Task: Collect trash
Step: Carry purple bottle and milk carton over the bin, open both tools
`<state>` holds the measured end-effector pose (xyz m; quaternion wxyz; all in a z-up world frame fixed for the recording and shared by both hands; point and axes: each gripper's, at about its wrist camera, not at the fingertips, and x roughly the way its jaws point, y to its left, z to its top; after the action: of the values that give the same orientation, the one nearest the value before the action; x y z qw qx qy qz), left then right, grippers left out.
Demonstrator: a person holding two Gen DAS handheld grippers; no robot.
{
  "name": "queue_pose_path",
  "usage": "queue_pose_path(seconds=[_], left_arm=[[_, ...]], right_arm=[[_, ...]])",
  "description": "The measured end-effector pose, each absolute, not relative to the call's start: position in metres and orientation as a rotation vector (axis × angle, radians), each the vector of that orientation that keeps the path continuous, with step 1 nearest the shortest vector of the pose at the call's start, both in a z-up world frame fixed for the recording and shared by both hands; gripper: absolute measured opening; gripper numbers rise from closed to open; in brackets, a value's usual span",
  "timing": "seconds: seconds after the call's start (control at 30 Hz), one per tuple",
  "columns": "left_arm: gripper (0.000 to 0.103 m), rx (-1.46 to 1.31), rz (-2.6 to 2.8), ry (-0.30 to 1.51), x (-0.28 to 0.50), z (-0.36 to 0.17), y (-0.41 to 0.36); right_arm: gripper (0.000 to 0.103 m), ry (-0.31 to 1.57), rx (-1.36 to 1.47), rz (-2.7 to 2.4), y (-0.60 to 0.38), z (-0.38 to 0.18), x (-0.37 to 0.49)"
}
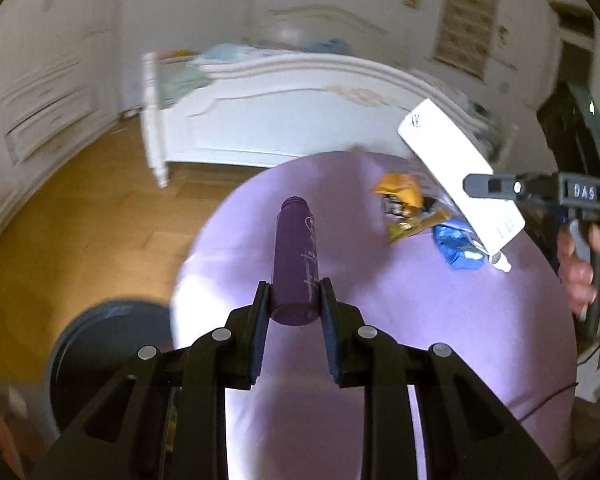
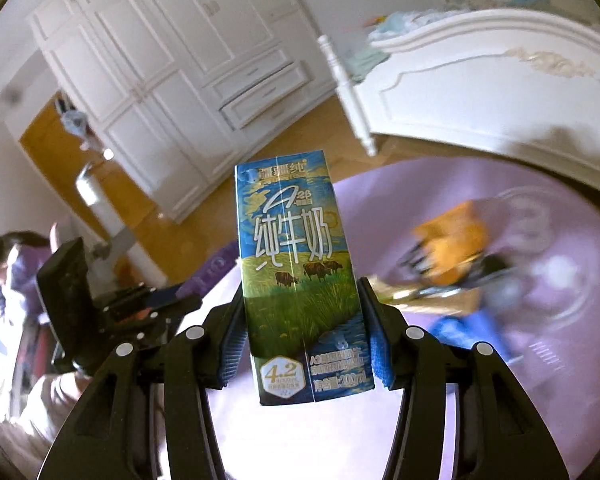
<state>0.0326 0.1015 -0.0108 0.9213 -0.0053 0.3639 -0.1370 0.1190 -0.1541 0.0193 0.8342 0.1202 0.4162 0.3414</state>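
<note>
Left gripper (image 1: 294,304): jaws drawn close, pads pressed on the base end of a purple bottle (image 1: 295,256). Bottle held clear above the lilac-covered table (image 1: 440,320); long axis runs straight out along the fingers, cap end pointing away toward the white bed (image 1: 284,120). Grip sits low on the body, presumably so the length projects forward and can be tipped cap-first into a bin.

Right gripper (image 2: 302,332): jaws about half open in span, blue pads bearing on both narrow sides of a milk carton (image 2: 296,276). Carton carried upright in that view, printed face toward the camera, long axis in line with the fingers, top end away from the hand. Seen from the left wrist, the same carton (image 1: 460,172) shows its white side and slants down to the right, a straw or spout at its lower end.

Remaining on table: orange wrapper (image 1: 400,192), gold sachet (image 1: 418,226), blue wrapper (image 1: 456,246), grouped near the far right edge, all blurred.

Dark round container (image 1: 108,356) on the wood floor just beside the table's left edge; probably the trash bin, though the blur leaves this uncertain. Both held items lie well apart from it.
</note>
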Motion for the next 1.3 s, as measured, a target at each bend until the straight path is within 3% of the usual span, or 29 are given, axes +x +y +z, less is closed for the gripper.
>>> queue_pose_path(seconds=[0.23,0.57,1.3], left_arm=[[0.024,-0.145,-0.099,0.733,-0.032,-0.022,0.177],[0.025,-0.280,0.061,0.734,-0.062,-0.049,0.247],[0.025,-0.426,0.137,0.756,-0.053,-0.089,0.294]], right_arm=[[0.052,0.948,0.240,0.834,-0.073,0.007,0.096],[0.052,1.036,0.163,0.904,0.035,-0.013,0.087],[0.050,1.096,-0.034,0.890,0.171,-0.054,0.101]])
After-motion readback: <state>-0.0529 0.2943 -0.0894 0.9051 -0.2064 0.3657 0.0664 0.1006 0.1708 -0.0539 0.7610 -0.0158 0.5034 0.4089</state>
